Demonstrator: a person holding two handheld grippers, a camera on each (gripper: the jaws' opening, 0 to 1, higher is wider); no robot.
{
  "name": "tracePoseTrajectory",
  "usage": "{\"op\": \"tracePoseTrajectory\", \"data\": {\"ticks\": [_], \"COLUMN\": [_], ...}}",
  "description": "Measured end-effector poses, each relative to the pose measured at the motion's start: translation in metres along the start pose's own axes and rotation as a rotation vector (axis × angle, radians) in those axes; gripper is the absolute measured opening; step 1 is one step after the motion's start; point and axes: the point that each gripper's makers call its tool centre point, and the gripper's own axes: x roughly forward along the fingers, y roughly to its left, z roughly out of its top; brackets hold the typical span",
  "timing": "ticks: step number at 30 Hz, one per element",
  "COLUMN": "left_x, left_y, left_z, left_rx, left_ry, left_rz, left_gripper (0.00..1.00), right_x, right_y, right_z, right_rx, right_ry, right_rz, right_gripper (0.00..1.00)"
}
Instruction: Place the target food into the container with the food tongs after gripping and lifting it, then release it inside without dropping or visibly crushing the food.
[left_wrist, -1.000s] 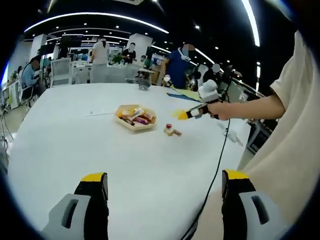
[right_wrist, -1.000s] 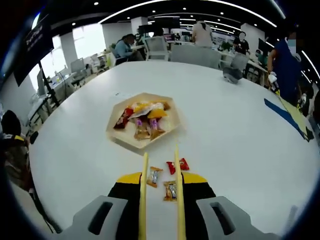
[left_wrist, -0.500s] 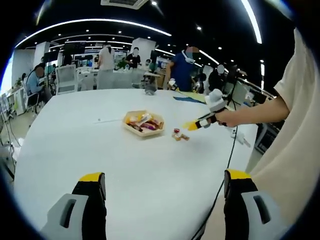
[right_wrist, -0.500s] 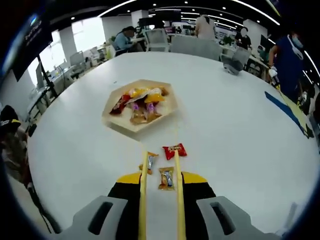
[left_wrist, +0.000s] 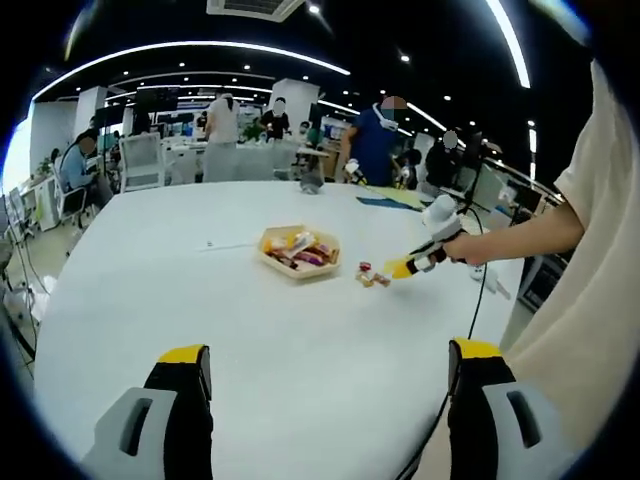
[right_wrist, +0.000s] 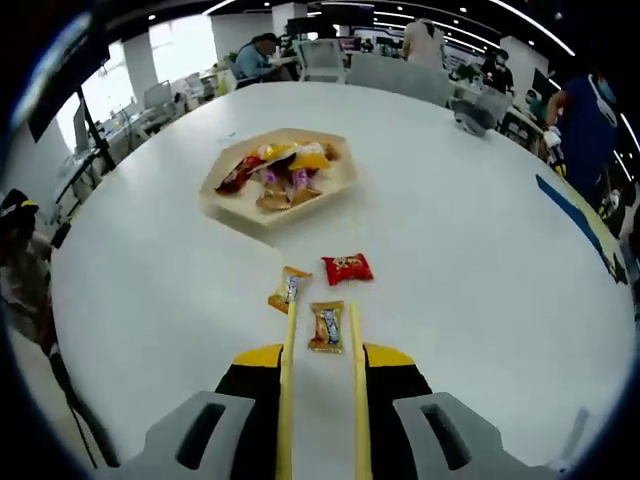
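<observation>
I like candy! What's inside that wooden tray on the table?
The wooden tray holds a heap of wrapped candies, red, yellow, purple and orange ones. Whatever lies beneath the top ones is covered.

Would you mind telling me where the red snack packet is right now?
In the right gripper view, the red snack packet lies on the white table, between the wooden tray and the tong tips, beside two orange packets.

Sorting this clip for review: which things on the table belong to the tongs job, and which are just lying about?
Job:
wooden tray of wrapped snacks
three loose snacks: red packet, orange packet, orange packet between the tong tips
food tongs in the right gripper

Lying about:
grey object at the far edge
blue sheet
</observation>
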Motion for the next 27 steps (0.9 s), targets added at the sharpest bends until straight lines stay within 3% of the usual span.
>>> {"op": "tracePoseTrajectory", "data": {"ticks": [10, 27], "left_x": [0.002, 0.003], "left_y": [0.001, -0.001], "left_z": [-0.004, -0.004], "left_rx": [-0.015, -0.026], "left_ry": [0.008, 0.008], "left_rz": [0.011, 0.017], "left_gripper": [0.99, 0.99], "right_x": [0.005, 0.011], "right_y": [0.0, -0.003], "right_z": [-0.003, -0.009], "right_rx": [-0.03, -0.007], "right_ry": [0.008, 0.023], "right_rz": [0.0, 0.005], "right_gripper": [0.28, 0.28]}}
